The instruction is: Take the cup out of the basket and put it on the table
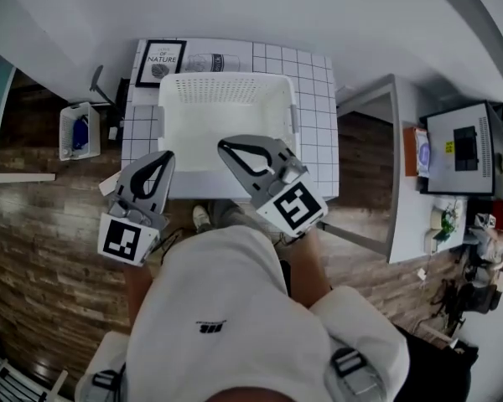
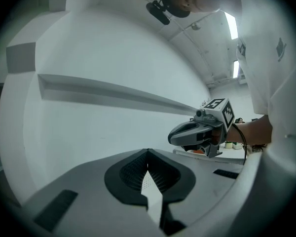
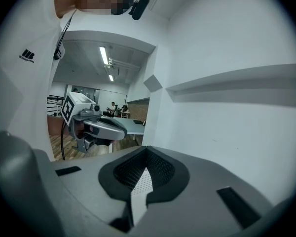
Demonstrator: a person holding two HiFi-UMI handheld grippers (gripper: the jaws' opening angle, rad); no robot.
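Observation:
A white plastic basket point(image 1: 226, 120) stands on the white tiled table point(image 1: 314, 132). Its inside looks plain white, and no cup shows in any view. My left gripper point(image 1: 165, 155) is at the table's near left edge, shut with nothing in it. My right gripper point(image 1: 222, 146) is over the basket's near rim, also shut and empty. Both gripper cameras face walls and ceiling. In the left gripper view the shut jaws point(image 2: 148, 154) point at a white wall, with the right gripper point(image 2: 200, 132) beside them. In the right gripper view the left gripper point(image 3: 96, 125) shows beyond the shut jaws point(image 3: 147, 152).
A framed print point(image 1: 159, 63) lies on the table's far left corner. A small white bin point(image 1: 78, 130) sits on the wooden floor at left. To the right is a grey desk with a monitor point(image 1: 461, 147). The person's torso fills the bottom of the head view.

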